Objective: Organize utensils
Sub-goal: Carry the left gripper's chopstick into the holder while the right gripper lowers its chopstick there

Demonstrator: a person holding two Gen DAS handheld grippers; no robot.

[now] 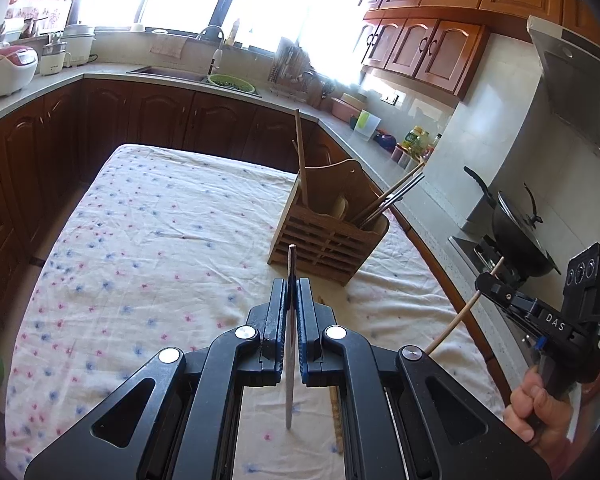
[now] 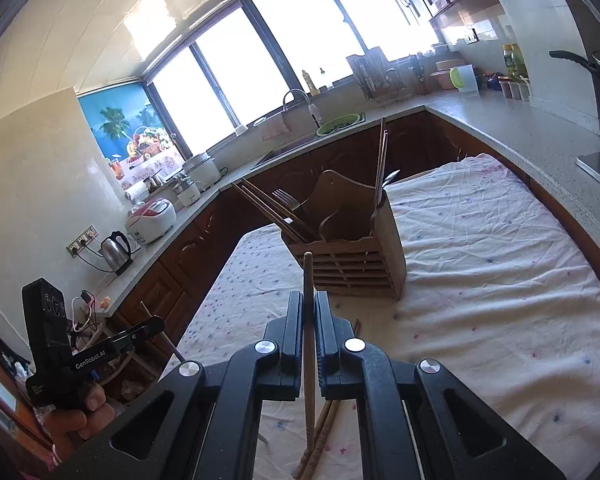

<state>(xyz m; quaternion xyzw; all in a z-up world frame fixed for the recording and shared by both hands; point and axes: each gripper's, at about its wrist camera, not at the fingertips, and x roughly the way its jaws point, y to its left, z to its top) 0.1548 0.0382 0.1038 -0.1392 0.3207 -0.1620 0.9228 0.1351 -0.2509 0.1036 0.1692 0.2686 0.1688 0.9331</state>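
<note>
A wooden utensil holder [image 1: 326,236] stands on the cloth-covered table [image 1: 140,240]; it also shows in the right wrist view [image 2: 352,248]. It holds several chopsticks [image 1: 392,196], a wooden stick [image 1: 301,156] and a fork [image 2: 286,199]. My left gripper [image 1: 292,286] is shut on a thin metal chopstick [image 1: 290,340], held above the table short of the holder. My right gripper [image 2: 309,300] is shut on a wooden chopstick [image 2: 309,344]; it also shows in the left wrist view [image 1: 486,280]. Loose wooden chopsticks [image 2: 320,436] lie on the cloth under the right gripper.
Kitchen counters wrap around the table, with a sink [image 1: 168,72], a green colander [image 1: 232,83], a rice cooker [image 1: 6,70], a kettle [image 2: 116,252] and a black wok on the stove [image 1: 520,228]. Dark cabinets [image 1: 160,116] stand close behind the table's far edge.
</note>
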